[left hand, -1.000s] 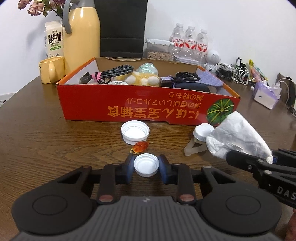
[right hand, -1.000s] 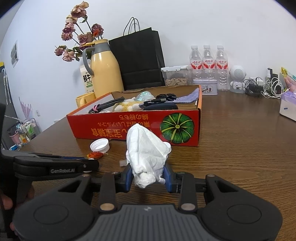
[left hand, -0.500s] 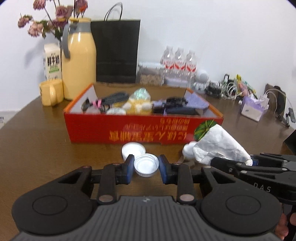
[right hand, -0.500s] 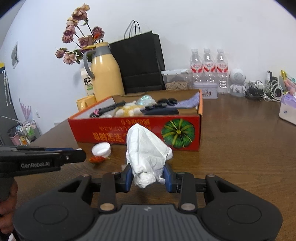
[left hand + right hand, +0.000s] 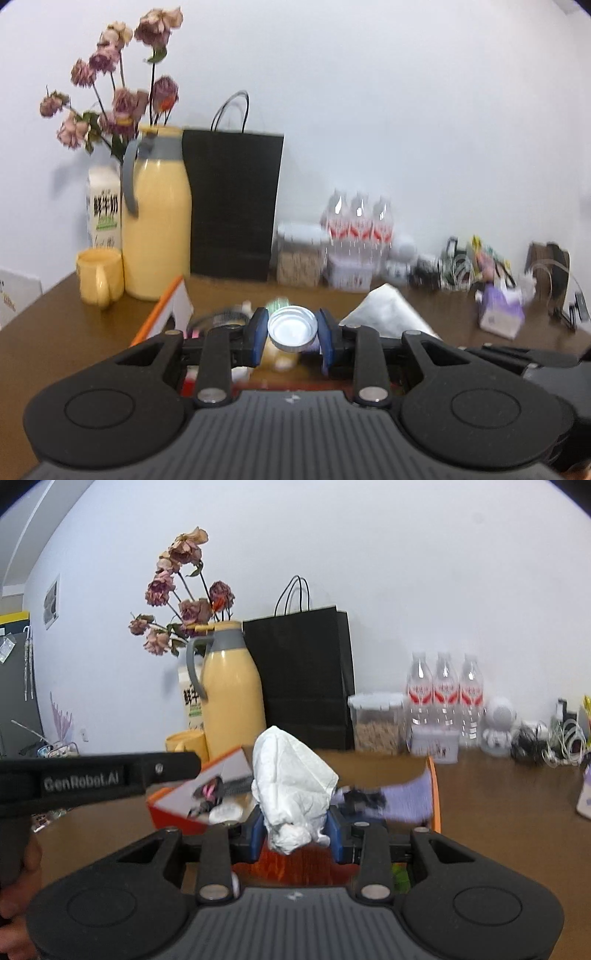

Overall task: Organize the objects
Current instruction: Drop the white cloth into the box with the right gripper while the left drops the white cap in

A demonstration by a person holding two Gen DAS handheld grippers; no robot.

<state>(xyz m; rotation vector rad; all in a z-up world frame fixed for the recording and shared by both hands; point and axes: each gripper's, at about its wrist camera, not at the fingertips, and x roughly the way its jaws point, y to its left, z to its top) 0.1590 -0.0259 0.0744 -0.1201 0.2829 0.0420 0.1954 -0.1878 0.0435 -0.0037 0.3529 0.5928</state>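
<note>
My left gripper (image 5: pixel 292 334) pinches a white bottle cap (image 5: pixel 292 328) between its blue pads, open side toward the camera. The cap is held in the air above the red cardboard box (image 5: pixel 173 306).

My right gripper (image 5: pixel 295 830) is clamped on a crumpled white tissue (image 5: pixel 291 786), which stands up out of the pads. It is also held above the box, whose orange rim (image 5: pixel 432 786) and cluttered contents show behind it.

Box contents are blurred. A black ribbed item with a pink tag (image 5: pixel 210 788) and a purple cloth (image 5: pixel 406 797) can be made out.

Legible writing:
- The side of my left gripper's body (image 5: pixel 92 775) reads "GenRobot.AI".
- The milk carton (image 5: pixel 103 210) carries black Chinese characters above a green band. I cannot read the smaller print.
- The three water bottles (image 5: pixel 445 698) bear red labels, too blurred to read.

Standing on the brown table (image 5: pixel 55 325) behind the box: a yellow jug (image 5: pixel 155 229), a yellow mug (image 5: pixel 99 277) and a black paper bag (image 5: pixel 232 203).
</note>
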